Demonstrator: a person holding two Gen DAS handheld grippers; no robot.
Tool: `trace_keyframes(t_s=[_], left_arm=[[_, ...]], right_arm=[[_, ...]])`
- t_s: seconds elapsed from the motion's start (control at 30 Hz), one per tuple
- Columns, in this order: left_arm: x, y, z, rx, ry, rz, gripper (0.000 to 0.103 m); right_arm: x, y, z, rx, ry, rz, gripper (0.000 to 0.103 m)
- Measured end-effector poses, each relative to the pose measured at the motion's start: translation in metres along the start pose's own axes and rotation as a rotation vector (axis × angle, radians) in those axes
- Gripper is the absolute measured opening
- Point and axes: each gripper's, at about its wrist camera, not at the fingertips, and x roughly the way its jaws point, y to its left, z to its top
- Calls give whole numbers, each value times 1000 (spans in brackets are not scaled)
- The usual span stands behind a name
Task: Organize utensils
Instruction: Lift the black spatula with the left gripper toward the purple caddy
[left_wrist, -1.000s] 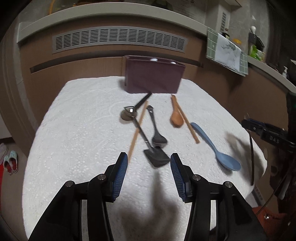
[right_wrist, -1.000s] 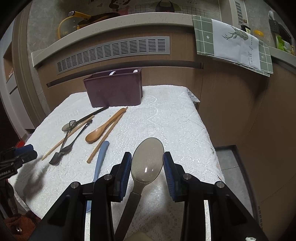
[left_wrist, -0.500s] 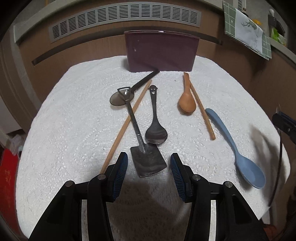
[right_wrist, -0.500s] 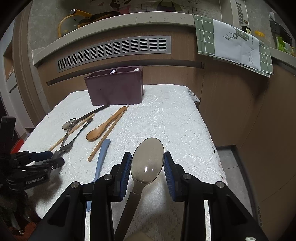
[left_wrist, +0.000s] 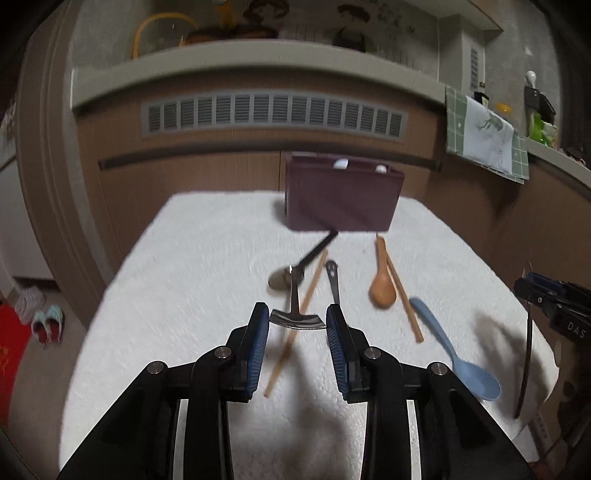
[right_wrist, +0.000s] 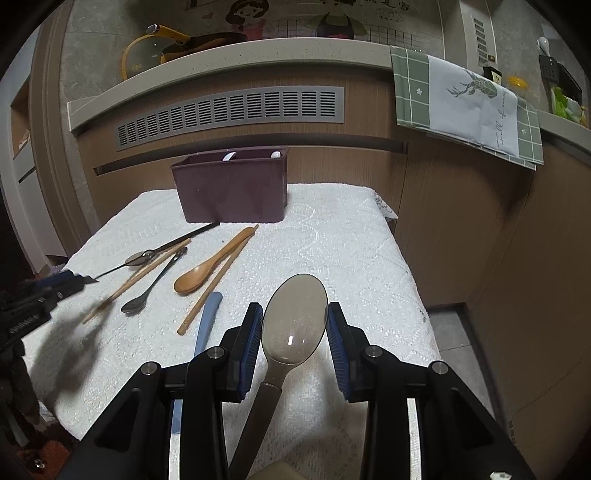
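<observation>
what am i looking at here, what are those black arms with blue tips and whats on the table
No robot: a person holds a two-finger grasping tool in each hand, each with its own camera looking along its black fingers and blue pads.

Left camera: the left tool is closing on a small metal shovel-shaped spatula.

Right camera: the right tool grips a large translucent grey spoon.

On the white lace tablecloth lie a brown wooden spoon, wooden chopsticks, a dark metal spoon, a blue plastic spoon and a maroon plastic utensil box.

shiny metal spatula (left_wrist: 295, 320), glossy translucent plastic spoon (right_wrist: 295, 317), matt wooden spoon (left_wrist: 382, 284), rough white cloth (left_wrist: 192, 266).
</observation>
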Motion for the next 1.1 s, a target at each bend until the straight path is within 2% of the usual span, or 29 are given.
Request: trace_keyframes(t_s=[0.33, 0.5, 0.53, 0.57, 0.6, 0.83, 1.0, 1.1], left_arm=[[0, 4, 35, 18, -77, -8, 32], [-7, 2, 65, 51, -115, 2, 31], [-7, 3, 70, 51, -115, 2, 29], [-6, 4, 74, 50, -112, 0, 21], [-4, 4, 78, 50, -106, 2, 4], [8, 17, 92, 37, -90, 5, 5], [22, 43, 85, -17, -47, 24, 5], [39, 62, 80, -89, 6, 22, 5]], right_arm=[[-5, 3, 19, -22, -36, 27, 32], [-12, 4, 39, -41, -91, 50, 32], [-13, 3, 44, -41, -103, 58, 32], [-13, 3, 49, -39, -111, 62, 32], [-13, 3, 55, -35, -118, 66, 32], [2, 9, 78, -54, -127, 71, 32], [18, 11, 81, -62, -105, 77, 32], [29, 10, 79, -62, -78, 70, 32]])
